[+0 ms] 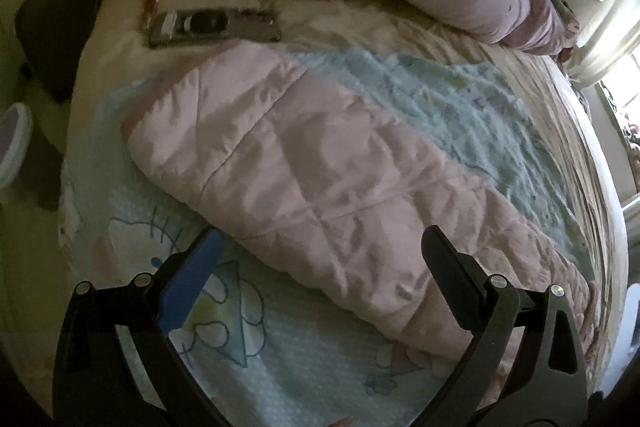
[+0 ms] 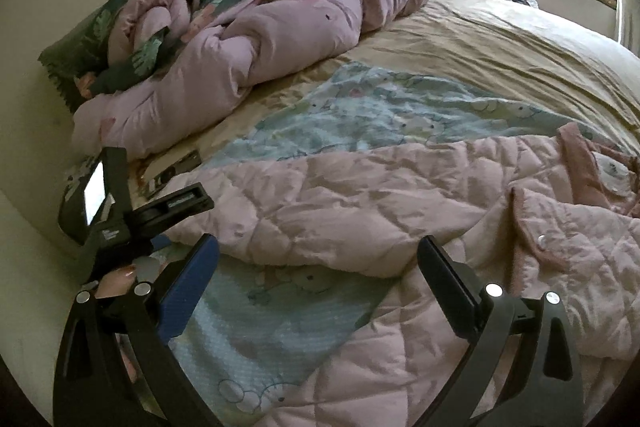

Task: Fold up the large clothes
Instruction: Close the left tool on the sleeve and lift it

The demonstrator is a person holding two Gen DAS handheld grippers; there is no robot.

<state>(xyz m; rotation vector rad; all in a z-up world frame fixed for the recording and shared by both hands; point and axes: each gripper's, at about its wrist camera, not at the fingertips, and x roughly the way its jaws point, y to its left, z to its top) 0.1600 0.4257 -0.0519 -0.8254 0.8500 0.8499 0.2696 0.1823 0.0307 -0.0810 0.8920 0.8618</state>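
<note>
Pale pink quilted padded garment spread on pale blue cartoon-print sheet, directly ahead of both tongs, partly folded over itself. Left gripper wide, empty, above garment's near edge. Right gripper wide, empty; snap-button flap just right of it. Step: between folds, judging. Next: lower, pinch edge.

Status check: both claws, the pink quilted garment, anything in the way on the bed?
Left claw open, empty. Right claw open, empty. Pink quilted garment spread on the blue cartoon sheet, unfolded. Remote control beyond it; rolled pink duvet further back.
</note>
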